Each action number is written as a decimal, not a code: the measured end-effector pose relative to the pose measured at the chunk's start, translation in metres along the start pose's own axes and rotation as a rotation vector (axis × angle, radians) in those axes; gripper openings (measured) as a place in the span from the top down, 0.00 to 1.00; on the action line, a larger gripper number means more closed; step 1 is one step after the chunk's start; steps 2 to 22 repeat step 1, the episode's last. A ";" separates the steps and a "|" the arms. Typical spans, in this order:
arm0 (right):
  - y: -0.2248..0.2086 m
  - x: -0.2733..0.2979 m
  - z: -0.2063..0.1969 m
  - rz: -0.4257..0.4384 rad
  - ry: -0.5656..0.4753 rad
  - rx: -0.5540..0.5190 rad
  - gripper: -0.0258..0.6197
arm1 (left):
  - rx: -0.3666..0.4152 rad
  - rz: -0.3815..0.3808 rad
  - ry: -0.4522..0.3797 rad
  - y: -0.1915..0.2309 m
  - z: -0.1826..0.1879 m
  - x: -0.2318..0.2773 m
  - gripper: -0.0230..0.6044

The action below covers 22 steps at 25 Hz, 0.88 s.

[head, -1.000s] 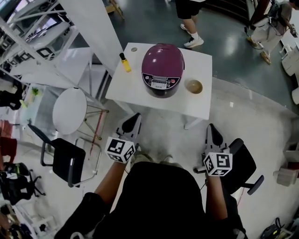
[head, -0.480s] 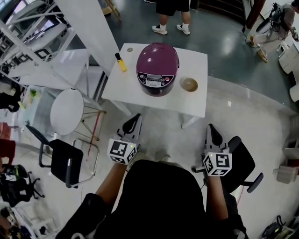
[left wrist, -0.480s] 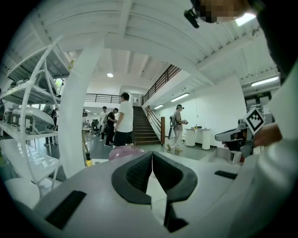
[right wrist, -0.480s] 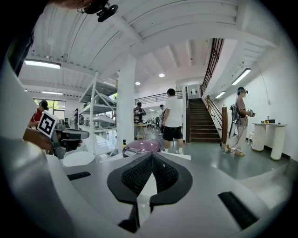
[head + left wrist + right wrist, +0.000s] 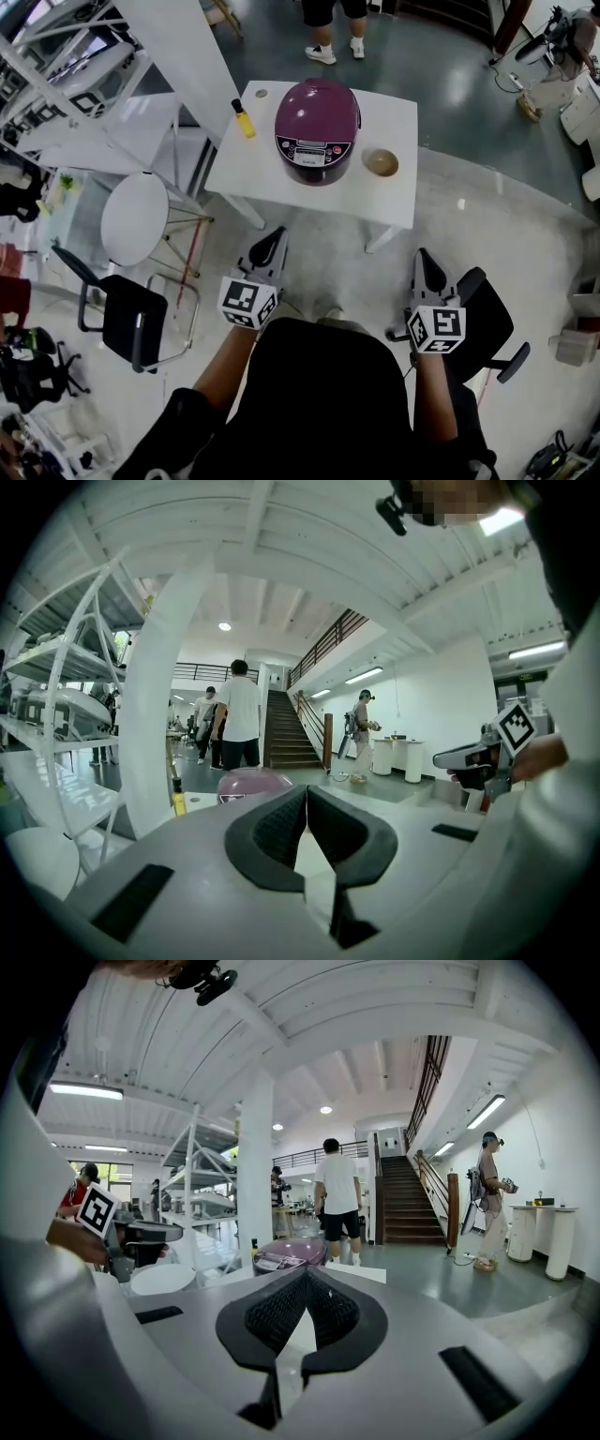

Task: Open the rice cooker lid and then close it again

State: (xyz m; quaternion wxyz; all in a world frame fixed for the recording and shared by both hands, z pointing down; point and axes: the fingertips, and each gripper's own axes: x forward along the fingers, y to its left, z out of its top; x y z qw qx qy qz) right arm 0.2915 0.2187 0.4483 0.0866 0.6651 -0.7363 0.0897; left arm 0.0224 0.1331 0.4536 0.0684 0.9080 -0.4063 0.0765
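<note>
White shelving rack point(image 5: 66, 66) fills the far left. Square white counter point(image 5: 272, 178) stands far centre, well apart from the person w/ the grippers, grey floor btw them. Black chair point(image 5: 131, 323) near left, round white stool point(image 5: 136, 220) just beyond it. Second black chair point(image 5: 492, 328) near right. Someone in dark shorts point(image 5: 323, 11) stands on the far side of the counter.

Purple rice cooker point(image 5: 318, 117) sits mid-counter, lid down, control panel facing the near side.

Left gripper point(image 5: 272, 239) & right gripper point(image 5: 427, 261) are held low in front of the person's body. Both point toward the counter, neither near the cooker. Left gripper: pads pressed tip to tip, nothing btw them. Right gripper: same, closed tight & empty.

Tan bowl point(image 5: 381, 162) is just right of the cooker, not touching. Yellow bottle point(image 5: 244, 120) w/ black cap is left of the cooker, near the counter's left edge. Small round disc point(image 5: 262, 93) lies at the far-left corner, too small to tell what.
</note>
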 end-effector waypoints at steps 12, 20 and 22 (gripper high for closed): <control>0.002 0.000 -0.001 0.002 0.001 0.001 0.96 | -0.002 0.003 0.003 0.001 -0.001 -0.002 0.96; 0.002 0.000 -0.001 0.002 0.001 0.001 0.96 | -0.002 0.003 0.003 0.001 -0.001 -0.002 0.96; 0.002 0.000 -0.001 0.002 0.001 0.001 0.96 | -0.002 0.003 0.003 0.001 -0.001 -0.002 0.96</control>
